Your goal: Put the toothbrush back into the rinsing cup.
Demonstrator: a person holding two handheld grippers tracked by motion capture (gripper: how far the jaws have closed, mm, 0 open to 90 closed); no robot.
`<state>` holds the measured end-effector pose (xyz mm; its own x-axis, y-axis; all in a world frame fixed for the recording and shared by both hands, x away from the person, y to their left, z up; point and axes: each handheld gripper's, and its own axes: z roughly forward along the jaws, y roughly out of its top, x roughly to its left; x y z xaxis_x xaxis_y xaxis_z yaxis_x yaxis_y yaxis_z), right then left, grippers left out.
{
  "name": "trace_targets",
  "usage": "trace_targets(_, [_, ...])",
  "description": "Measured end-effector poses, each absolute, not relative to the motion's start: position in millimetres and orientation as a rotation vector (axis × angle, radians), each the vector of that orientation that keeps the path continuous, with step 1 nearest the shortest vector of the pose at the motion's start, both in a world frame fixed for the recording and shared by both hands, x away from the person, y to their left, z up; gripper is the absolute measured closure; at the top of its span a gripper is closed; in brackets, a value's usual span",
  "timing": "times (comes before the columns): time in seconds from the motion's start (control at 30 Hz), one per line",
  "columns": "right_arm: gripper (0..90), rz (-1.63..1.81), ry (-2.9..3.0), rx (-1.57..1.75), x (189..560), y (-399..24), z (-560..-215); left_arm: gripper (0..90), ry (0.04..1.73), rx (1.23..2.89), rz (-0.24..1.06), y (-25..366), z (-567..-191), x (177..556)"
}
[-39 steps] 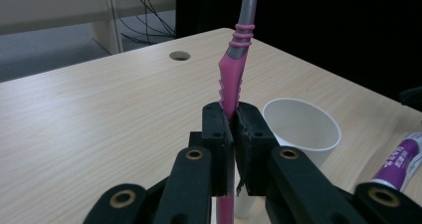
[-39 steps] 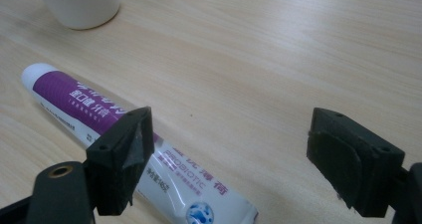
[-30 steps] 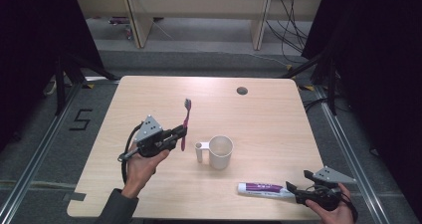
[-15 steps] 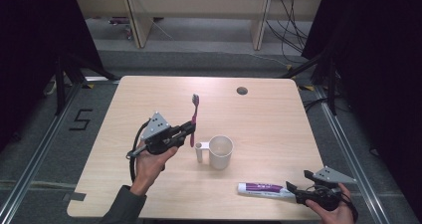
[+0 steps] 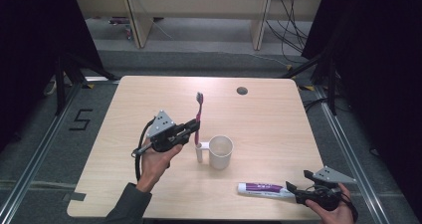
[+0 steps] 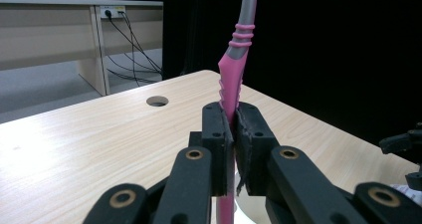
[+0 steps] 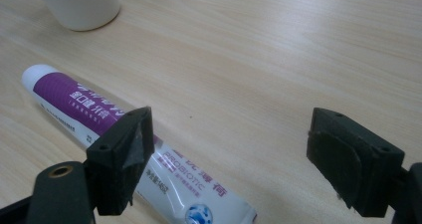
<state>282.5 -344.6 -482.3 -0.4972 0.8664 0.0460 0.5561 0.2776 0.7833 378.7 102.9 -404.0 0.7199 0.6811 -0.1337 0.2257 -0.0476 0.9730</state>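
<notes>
Your left tool (image 5: 191, 128) clamps the toothbrush (image 5: 198, 112) by its handle, upright just left of the cup (image 5: 220, 152); it's light, stiff, slippery. Right tool (image 7: 229, 159) gapes over the toothpaste (image 7: 129, 144).

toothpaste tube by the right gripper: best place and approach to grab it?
Probably mid-body of the toothpaste tube, coming from above with the jaws across its narrow width. It lies flat on the table, long axis left-right in the high view, and the body is wide and soft. The right gripper is open at its flat end.
</notes>
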Motion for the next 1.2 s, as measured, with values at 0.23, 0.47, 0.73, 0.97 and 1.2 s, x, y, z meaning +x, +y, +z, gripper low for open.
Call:
trace_targets(0.23, [19.5,1.082,2.162,1.28,283,-344,-482,82.9,0.744,1.631,0.436,99,-413,384])
trace_targets(0.47, [19.4,1.087,2.163,1.283,283,-344,-483,82.9,0.746,1.641,0.435,99,-420,384])
trace_targets(0.73, [19.5,1.09,2.165,1.284,283,-344,-483,82.8,0.745,1.658,0.431,99,-429,383])
trace_targets(0.97, [19.5,1.094,2.163,1.286,283,-344,-482,82.7,0.747,1.685,0.424,96,-437,384])
trace_targets(1.2, [19.5,1.091,2.17,1.279,283,-344,-483,82.5,0.743,1.685,0.424,95,-438,381])
